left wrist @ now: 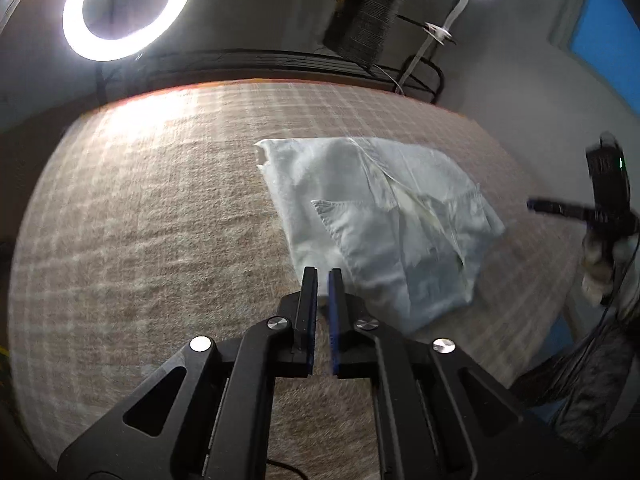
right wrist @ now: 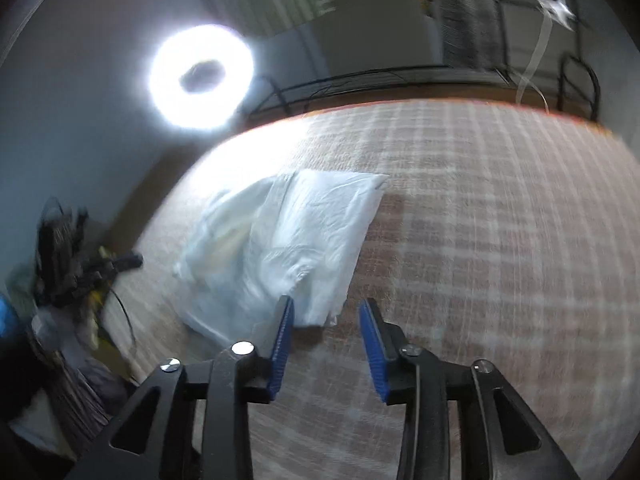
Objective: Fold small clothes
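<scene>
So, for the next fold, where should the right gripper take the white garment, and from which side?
Probably the near corner of the white garment, the one lying just ahead of the right gripper in its own view. That corner is a thin loose edge on the checked cloth, so a low approach from the near side should slide a finger under it. The jaws are open and empty.

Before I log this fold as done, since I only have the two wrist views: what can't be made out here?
- Garment: its type; folded over itself, and blurred in the right wrist view.
- Its underside: hidden against the checked cloth.
- Right gripper in the left wrist view: blurred at the frame edge.
- Clutter, right wrist view: dark, smeared.
</scene>
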`<control>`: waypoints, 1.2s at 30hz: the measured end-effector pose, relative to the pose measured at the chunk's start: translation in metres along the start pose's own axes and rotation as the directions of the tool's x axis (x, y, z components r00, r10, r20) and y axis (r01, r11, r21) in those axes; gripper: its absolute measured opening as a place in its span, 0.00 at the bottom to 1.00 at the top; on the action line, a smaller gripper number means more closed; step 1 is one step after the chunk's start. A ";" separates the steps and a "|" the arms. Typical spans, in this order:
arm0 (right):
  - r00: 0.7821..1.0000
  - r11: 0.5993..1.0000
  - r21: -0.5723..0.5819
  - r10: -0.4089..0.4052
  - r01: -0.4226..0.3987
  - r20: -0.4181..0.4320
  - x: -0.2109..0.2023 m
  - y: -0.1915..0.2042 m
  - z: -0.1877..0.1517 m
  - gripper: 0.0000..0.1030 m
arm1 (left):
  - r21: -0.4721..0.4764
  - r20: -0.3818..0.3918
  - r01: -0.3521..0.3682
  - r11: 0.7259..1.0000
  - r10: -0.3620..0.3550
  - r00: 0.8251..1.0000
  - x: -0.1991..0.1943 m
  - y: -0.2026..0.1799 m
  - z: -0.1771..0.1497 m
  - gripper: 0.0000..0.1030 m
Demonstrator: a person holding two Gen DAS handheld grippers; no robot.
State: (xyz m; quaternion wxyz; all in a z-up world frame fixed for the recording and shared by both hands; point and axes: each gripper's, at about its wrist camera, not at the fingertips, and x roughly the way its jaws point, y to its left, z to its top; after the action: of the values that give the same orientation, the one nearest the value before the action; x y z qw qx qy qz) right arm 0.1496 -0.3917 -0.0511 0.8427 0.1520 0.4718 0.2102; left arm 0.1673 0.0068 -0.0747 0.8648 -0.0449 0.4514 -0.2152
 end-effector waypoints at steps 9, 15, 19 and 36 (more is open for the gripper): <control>0.985 0.955 0.268 0.154 -0.128 -0.079 0.054 -0.020 -0.005 0.48 | -0.290 -0.097 0.081 0.954 -0.113 0.989 0.062 0.033 0.006 0.30; 0.968 0.930 0.300 0.242 -0.211 -0.068 0.070 -0.012 -0.006 0.01 | -0.230 -0.096 0.064 0.971 -0.088 0.992 0.065 0.023 0.006 0.02; 0.982 0.971 0.214 0.138 -0.109 -0.129 0.077 -0.005 -0.008 0.00 | -0.197 -0.158 -0.014 0.980 -0.017 0.987 0.083 0.027 -0.003 0.02; 1.000 1.000 0.002 -0.015 0.015 0.006 0.055 0.031 0.051 0.30 | -0.068 0.028 -0.070 0.995 0.072 0.997 0.058 -0.002 0.073 0.03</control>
State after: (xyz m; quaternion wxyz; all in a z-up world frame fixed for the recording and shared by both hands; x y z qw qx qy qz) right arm 0.2126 -0.3406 -0.0518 0.8454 0.1500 0.4707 0.2030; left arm 0.2539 -0.0279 -0.0756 0.8766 -0.0609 0.4467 -0.1682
